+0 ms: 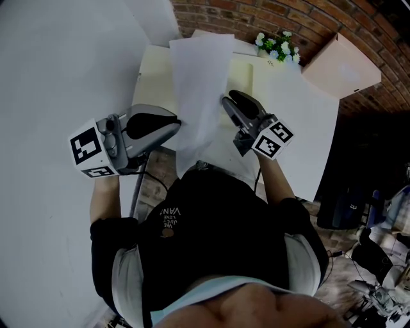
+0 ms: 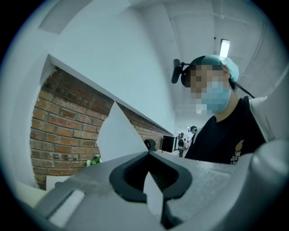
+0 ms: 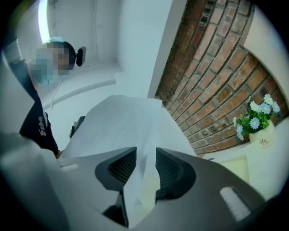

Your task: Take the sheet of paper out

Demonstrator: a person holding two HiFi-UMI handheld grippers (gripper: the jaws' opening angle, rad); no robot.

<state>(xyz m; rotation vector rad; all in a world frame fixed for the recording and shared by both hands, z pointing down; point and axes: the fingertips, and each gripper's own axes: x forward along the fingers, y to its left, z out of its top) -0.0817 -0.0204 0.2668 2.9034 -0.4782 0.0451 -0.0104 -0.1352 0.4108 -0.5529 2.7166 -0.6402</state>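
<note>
Paper (image 1: pixel 200 77) hangs above the table (image 1: pixel 307 128), pinched at its edge by the left gripper (image 1: pixel 177 124); the right gripper (image 1: pixel 228 102) has its jaws apart around it (no grip). Removal looks nearly done; next, carry it clear one-handed.

White wall (image 1: pixel 57 64) close on the left, just beside left gripper (image 1: pixel 177 125): little room that side. Sheet (image 1: pixel 202 83) stands between the grippers and bars the way across. It also runs through the parted jaws of right gripper (image 1: pixel 227 98). Far: brick wall (image 1: pixel 256 13), flowers (image 1: pixel 277 46) at far edge of table (image 1: pixel 154 70), box (image 1: pixel 343 64) far right. Tabletop right of sheet bare, open to reach.
</note>
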